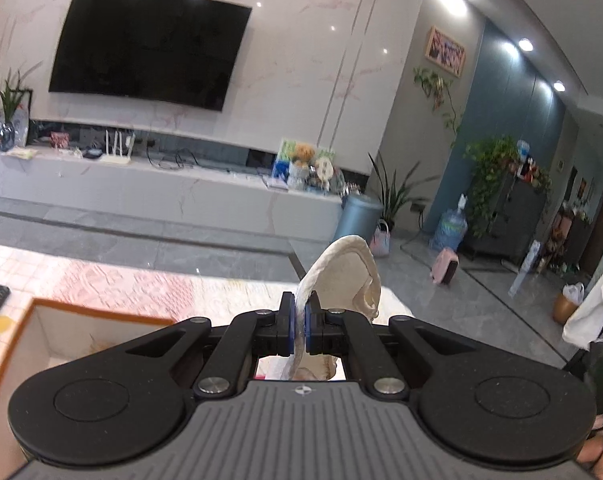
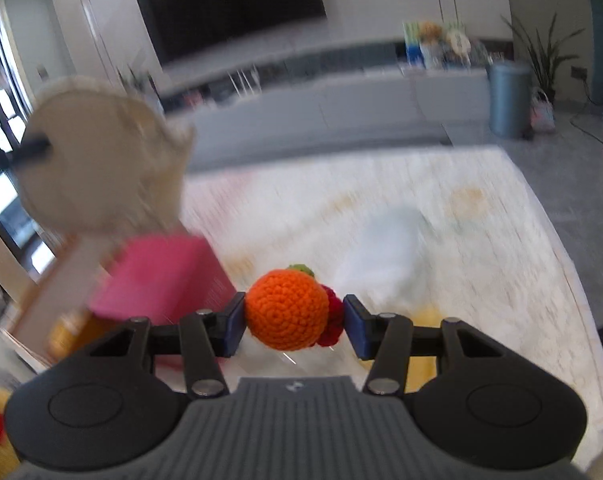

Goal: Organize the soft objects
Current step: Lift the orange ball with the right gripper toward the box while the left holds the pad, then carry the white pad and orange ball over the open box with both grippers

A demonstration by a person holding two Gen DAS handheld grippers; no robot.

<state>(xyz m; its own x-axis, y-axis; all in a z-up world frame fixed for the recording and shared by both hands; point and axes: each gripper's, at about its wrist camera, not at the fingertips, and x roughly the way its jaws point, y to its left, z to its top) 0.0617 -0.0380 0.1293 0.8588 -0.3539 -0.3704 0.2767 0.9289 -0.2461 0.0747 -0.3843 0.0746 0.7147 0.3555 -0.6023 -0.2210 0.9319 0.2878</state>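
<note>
Left claw (image 1: 300, 326) is clamped on a thin cream fabric piece (image 1: 347, 276): limp, light. Right claw (image 2: 294, 322), half-open, pinches a crocheted orange (image 2: 287, 309): squashy; grip mid-body.

My left gripper (image 1: 300, 322) is matt black plastic with bright metal pivot pins, its blue pads pinching a cream cloth piece (image 1: 343, 276) with a rough, woven look and a stitched rim. In my right gripper (image 2: 294, 320), a crocheted orange ball (image 2: 286, 309), knobbly yarn, with dark red yarn beside it. The table cover (image 1: 141, 286) looks quilted and soft. The wall (image 1: 301, 52) behind is glossy marble-look, the floor (image 1: 481, 300) polished stone tile.
</note>
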